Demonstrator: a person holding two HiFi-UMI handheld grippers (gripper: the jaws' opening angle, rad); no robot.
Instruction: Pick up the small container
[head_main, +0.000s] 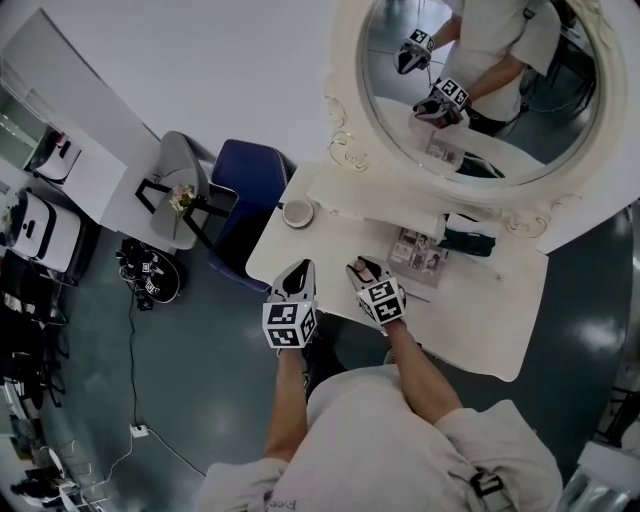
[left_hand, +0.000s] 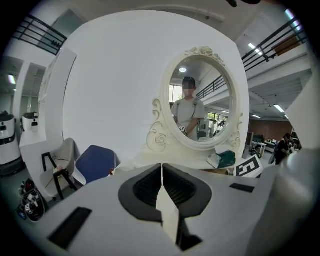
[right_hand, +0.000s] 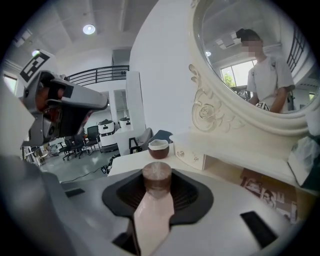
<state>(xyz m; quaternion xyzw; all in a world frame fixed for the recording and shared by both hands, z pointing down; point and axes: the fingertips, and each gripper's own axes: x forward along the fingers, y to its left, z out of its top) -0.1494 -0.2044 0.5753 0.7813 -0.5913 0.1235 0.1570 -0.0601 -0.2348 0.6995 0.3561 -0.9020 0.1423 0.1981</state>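
— Gripping anything with the right gripper (head_main: 362, 272)?
— Clamping the small container (right_hand: 157, 180), brown end leading, long axis running along the jaws, aiming at the bowl (head_main: 297, 212) straight ahead on the table (head_main: 480, 310).
— And the left gripper (head_main: 302, 270)?
— Hovering just beside, pressing its jaws together on nothing. Probably needing only the right one lifting.

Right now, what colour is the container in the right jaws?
Small container: brown cap, pale pink body. Best in the right gripper view.
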